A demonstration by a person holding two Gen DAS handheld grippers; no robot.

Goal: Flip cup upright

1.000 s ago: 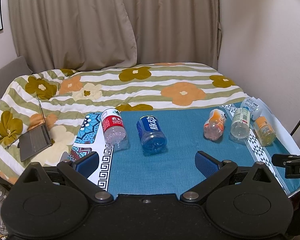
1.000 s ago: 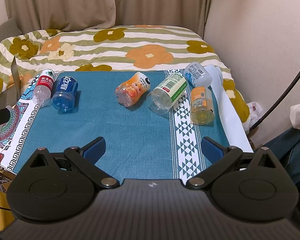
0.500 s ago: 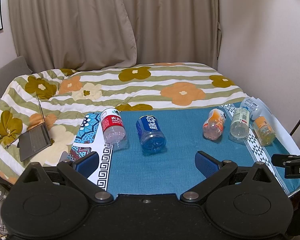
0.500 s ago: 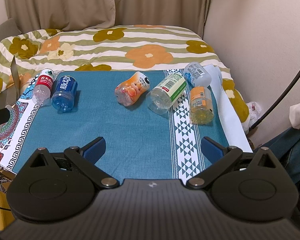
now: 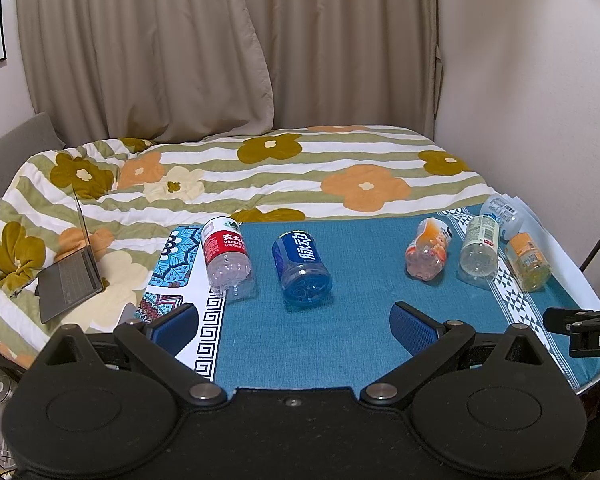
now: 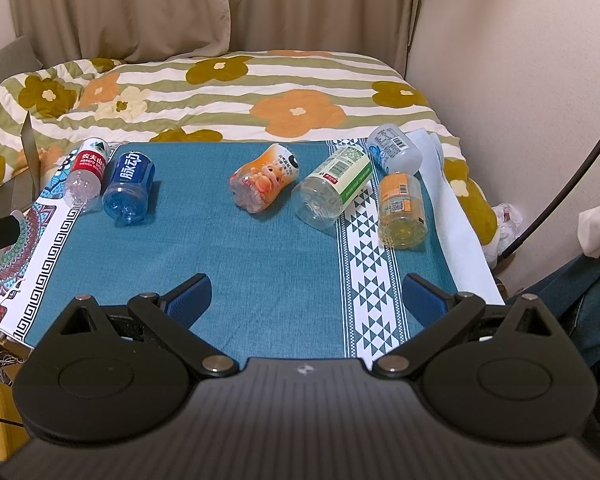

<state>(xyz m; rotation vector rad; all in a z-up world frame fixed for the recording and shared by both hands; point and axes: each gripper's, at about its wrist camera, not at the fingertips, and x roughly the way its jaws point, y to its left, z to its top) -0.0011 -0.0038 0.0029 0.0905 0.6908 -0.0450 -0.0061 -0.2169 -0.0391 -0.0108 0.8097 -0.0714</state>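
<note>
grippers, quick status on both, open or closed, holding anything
Left gripper: open, jaws wide apart, holding nothing.
Right gripper: open, jaws wide apart, holding nothing.

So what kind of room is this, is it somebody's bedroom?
Probably a bedroom, yes. A bed with a flowery quilt stands behind the cloth-covered table, long curtains hang behind it, and a laptop sits open on the quilt.

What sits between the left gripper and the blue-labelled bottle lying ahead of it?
Nothing visible. The left gripper is open, with only bare teal cloth between it and the blue-labelled bottle. The red-labelled bottle lies beside it, off the path.
</note>
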